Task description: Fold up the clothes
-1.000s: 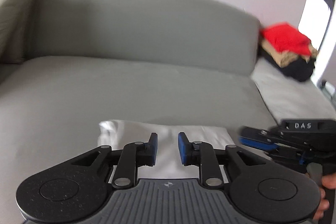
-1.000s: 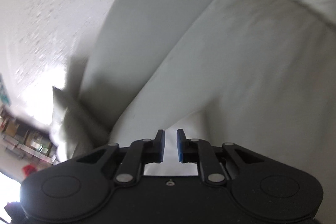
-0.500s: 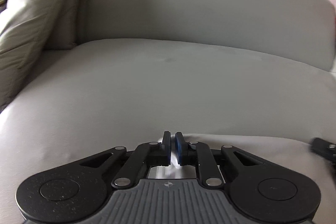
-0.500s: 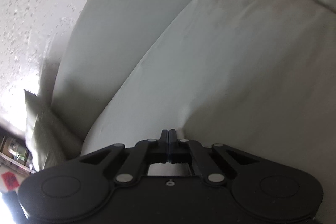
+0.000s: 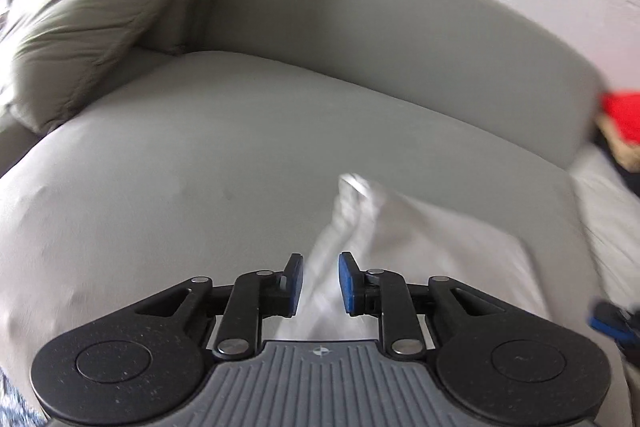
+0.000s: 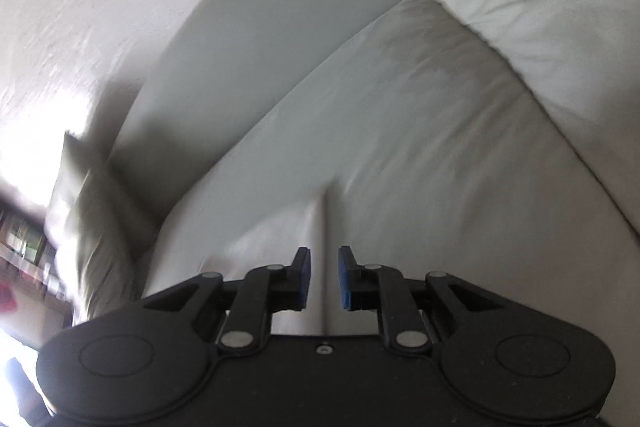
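A white folded garment (image 5: pixel 416 239) lies on the grey sofa seat (image 5: pixel 240 155), blurred by motion. My left gripper (image 5: pixel 319 283) is open just over its near left edge, with cloth showing between the blue pads (image 5: pixel 347 283) but not pinched. In the right wrist view the same white cloth (image 6: pixel 276 239) lies under my right gripper (image 6: pixel 323 277), which is also open above a fold edge. The right gripper's blue tip (image 5: pixel 612 319) shows at the right edge of the left wrist view.
A grey cushion (image 5: pixel 92 19) leans at the sofa's left end. A pile of red, tan and black clothes (image 5: pixel 624 123) sits at the far right on a paler seat section (image 6: pixel 540 7). The sofa backrest (image 5: pixel 380 39) and a white wall are behind.
Both grippers were shut on the white cloth half a second ago and have now opened, letting it go. Both cameras have swung, and the cloth now lies bunched ahead of the left gripper.
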Demonstrator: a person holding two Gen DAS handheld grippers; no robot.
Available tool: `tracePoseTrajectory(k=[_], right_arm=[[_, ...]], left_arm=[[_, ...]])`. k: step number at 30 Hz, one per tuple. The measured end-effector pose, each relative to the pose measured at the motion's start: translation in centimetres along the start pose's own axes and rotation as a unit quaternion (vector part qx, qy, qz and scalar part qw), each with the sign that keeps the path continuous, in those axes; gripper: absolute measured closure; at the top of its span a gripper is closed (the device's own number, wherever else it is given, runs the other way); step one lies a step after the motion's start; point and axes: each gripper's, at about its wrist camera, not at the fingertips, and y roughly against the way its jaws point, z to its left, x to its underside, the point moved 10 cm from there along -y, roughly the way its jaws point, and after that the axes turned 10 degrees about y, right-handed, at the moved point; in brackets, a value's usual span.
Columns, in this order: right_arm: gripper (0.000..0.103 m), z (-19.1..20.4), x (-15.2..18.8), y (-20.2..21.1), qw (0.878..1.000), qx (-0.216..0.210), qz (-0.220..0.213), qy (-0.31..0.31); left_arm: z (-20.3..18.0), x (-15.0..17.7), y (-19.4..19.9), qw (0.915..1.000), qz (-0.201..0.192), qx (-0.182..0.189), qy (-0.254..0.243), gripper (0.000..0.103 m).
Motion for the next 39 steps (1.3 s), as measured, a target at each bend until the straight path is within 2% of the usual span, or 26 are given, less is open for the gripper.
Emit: tracePoseTrajectory(k=[5, 10, 13, 16, 20, 21, 23, 25, 28, 30, 32, 35, 38, 39], right_arm=[[0.087, 3.9, 3.0, 3.0, 0.996, -0.036, 0.042, 0.063], [0.086, 7.8, 6.2, 4.1, 0.986, -0.048, 0.056, 0.151], [0.086, 9.1, 7.6, 2.7, 0.975, -0.03, 0.061, 0.213], [0.087, 8.8, 9.3, 1.5, 0.964, 0.003, 0.079, 0.255], [0.087, 8.5, 11.3, 3.4, 0.95, 0.019, 0.099, 0.296], [0.087, 8.4, 11.6, 4.1, 0.948, 0.019, 0.102, 0.302], [0.087, 8.2, 12.2, 5.4, 0.944, 0.018, 0.107, 0.311], [0.087, 7.9, 12.2, 6.7, 0.951, 0.014, 0.103, 0.291], [0.087, 8.2, 11.1, 8.0, 0.962, -0.002, 0.056, 0.268], [0.087, 8.3, 10.4, 8.0, 0.966, -0.005, 0.037, 0.257], [0.087, 8.1, 10.0, 7.0, 0.968, 0.002, 0.038, 0.248], [0.088, 7.4, 10.8, 5.5, 0.968, 0.008, 0.063, 0.242], [0.09, 6.9, 11.6, 5.3, 0.966, 0.01, 0.084, 0.245], [0.09, 6.9, 11.7, 5.7, 0.965, 0.008, 0.086, 0.247]], left_arm=[[-2.0, 2.9, 1.5, 0.9966, 0.019, 0.025, -0.076, 0.082], [-3.9, 5.5, 2.3, 0.9869, 0.037, 0.042, -0.151, 0.082], [-5.1, 7.2, 2.7, 0.978, 0.052, 0.05, -0.195, 0.082], [-6.6, 9.0, 2.0, 0.9659, 0.085, 0.04, -0.241, 0.083], [-6.7, 10.8, 3.1, 0.9499, 0.075, 0.028, -0.302, 0.085], [-6.5, 11.2, 3.5, 0.9478, 0.075, 0.031, -0.309, 0.085], [-6.0, 11.6, 4.4, 0.9503, 0.079, 0.047, -0.298, 0.085], [-5.3, 11.5, 5.5, 0.9571, 0.069, 0.067, -0.273, 0.082], [-5.1, 10.6, 6.9, 0.9667, 0.04, 0.098, -0.233, 0.082], [-5.2, 10.5, 6.4, 0.9703, 0.045, 0.1, -0.216, 0.082], [-6.2, 11.1, 5.2, 0.9678, 0.066, 0.091, -0.225, 0.083], [-7.2, 12.6, 4.3, 0.9538, 0.091, 0.062, -0.28, 0.082], [-7.6, 13.1, 4.5, 0.9479, 0.085, 0.054, -0.303, 0.083], [-7.5, 13.0, 4.6, 0.9494, 0.084, 0.06, -0.297, 0.083]])
